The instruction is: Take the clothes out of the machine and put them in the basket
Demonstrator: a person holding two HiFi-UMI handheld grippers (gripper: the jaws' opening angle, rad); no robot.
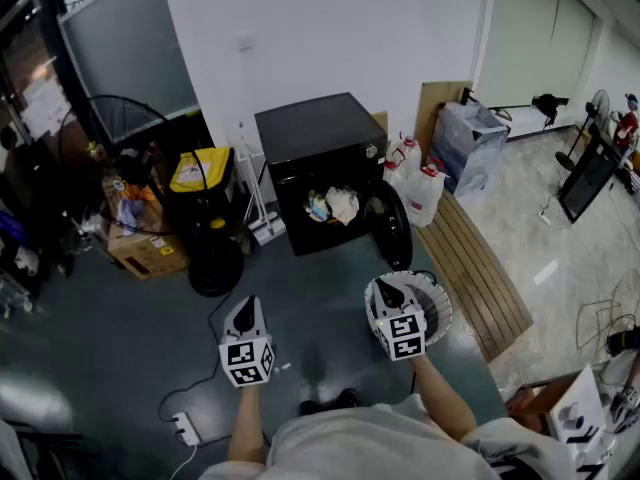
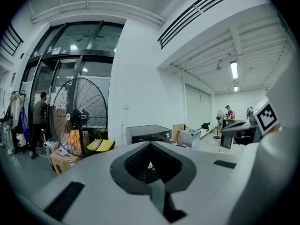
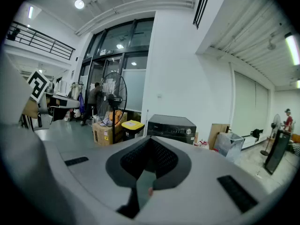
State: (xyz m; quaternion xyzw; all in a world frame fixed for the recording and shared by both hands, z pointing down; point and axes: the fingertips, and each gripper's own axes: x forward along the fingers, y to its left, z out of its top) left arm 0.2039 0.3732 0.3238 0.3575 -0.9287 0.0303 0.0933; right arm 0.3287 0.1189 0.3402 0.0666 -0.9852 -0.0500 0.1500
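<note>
A black washing machine (image 1: 318, 138) stands against the white wall, its round door (image 1: 389, 225) swung open to the right. Light-coloured clothes (image 1: 335, 206) lie in the drum opening. A white slotted basket (image 1: 438, 314) sits on the floor in front of the door, partly hidden under my right gripper (image 1: 388, 286). That gripper is shut and holds nothing. My left gripper (image 1: 248, 304) hovers over the floor to the left, also shut and empty. Both point toward the machine (image 2: 149, 133) (image 3: 171, 125), well short of it.
A big floor fan (image 1: 213, 264) stands left of the machine, with a yellow-lidded bin (image 1: 200, 172) and a cardboard box (image 1: 145, 250) behind it. White jugs (image 1: 421, 189) and a wooden slatted pallet (image 1: 478, 268) lie to the right. A power strip (image 1: 187, 428) with a cable lies near my feet.
</note>
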